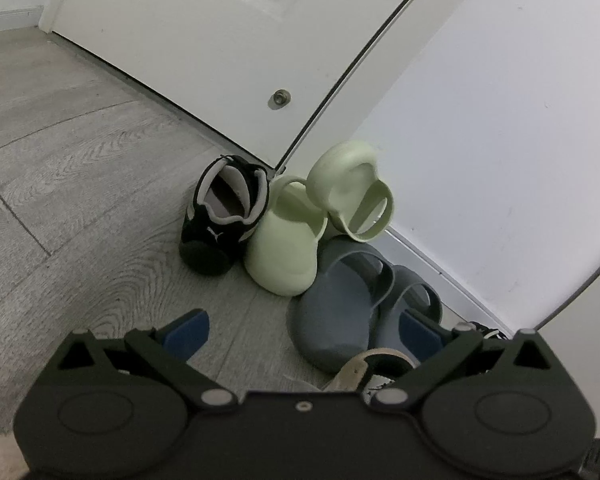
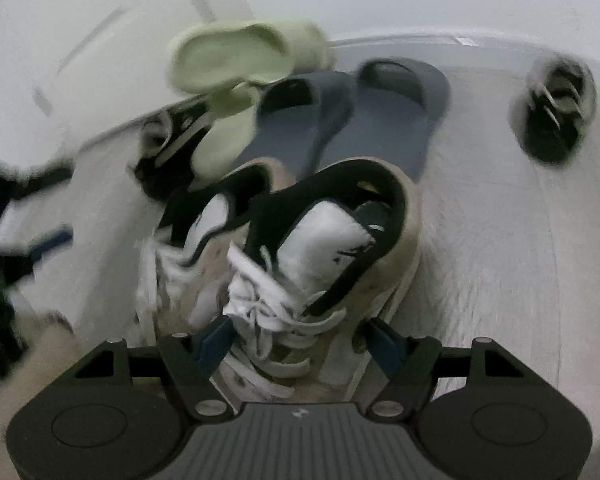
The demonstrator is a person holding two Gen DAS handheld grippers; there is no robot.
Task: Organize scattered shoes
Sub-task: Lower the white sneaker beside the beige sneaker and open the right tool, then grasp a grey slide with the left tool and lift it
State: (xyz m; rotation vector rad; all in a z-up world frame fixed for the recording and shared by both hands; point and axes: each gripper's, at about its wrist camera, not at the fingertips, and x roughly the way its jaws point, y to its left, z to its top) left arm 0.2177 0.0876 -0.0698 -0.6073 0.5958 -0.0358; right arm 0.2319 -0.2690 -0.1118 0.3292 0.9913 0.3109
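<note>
In the left wrist view my left gripper (image 1: 302, 330) is open and holds nothing, hovering over a pair of grey-blue slippers (image 1: 340, 312). Beyond them stand a pale green slipper (image 1: 284, 252), a second green slipper (image 1: 352, 188) tipped against the wall, and a black sneaker (image 1: 216, 220). In the right wrist view my right gripper (image 2: 300, 342) is shut on a beige and white sneaker (image 2: 332, 240), one finger on each side of its laces. Its mate (image 2: 196, 232) lies just to the left. Another black sneaker (image 2: 552, 116) sits apart at the far right.
The shoes crowd a corner formed by a white door (image 1: 200, 40) and a white wall (image 1: 500, 120) with a baseboard. A small metal door stop (image 1: 281, 98) sits low on the door. Grey wood-look floor (image 1: 80, 160) stretches to the left.
</note>
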